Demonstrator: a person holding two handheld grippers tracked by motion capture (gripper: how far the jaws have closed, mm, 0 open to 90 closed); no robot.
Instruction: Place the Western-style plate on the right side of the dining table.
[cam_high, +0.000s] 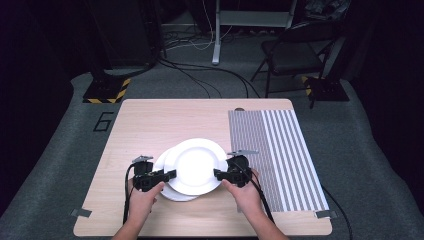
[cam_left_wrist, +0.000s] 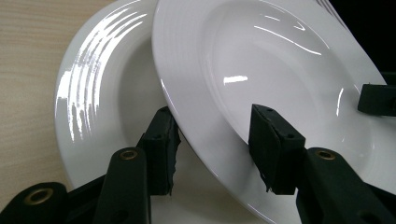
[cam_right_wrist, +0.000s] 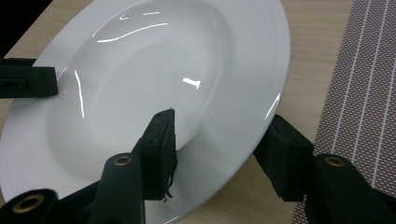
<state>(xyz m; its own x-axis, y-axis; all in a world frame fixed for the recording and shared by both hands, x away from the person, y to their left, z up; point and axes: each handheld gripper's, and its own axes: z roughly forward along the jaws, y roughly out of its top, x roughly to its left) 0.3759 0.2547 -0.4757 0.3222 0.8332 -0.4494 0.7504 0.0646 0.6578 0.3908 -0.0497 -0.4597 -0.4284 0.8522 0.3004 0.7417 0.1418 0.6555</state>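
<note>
Two white deep plates lie near the table's front middle. The top plate sits shifted right over the lower plate and tilts up off it on the left. My left gripper is shut on the top plate's left rim, one jaw under it and one in the well. My right gripper grips the opposite rim the same way, one jaw inside the well and one beneath the edge.
A striped grey placemat covers the right part of the light wooden table, close beside my right gripper. On the floor beyond the table are a folding chair, cables and stand bases.
</note>
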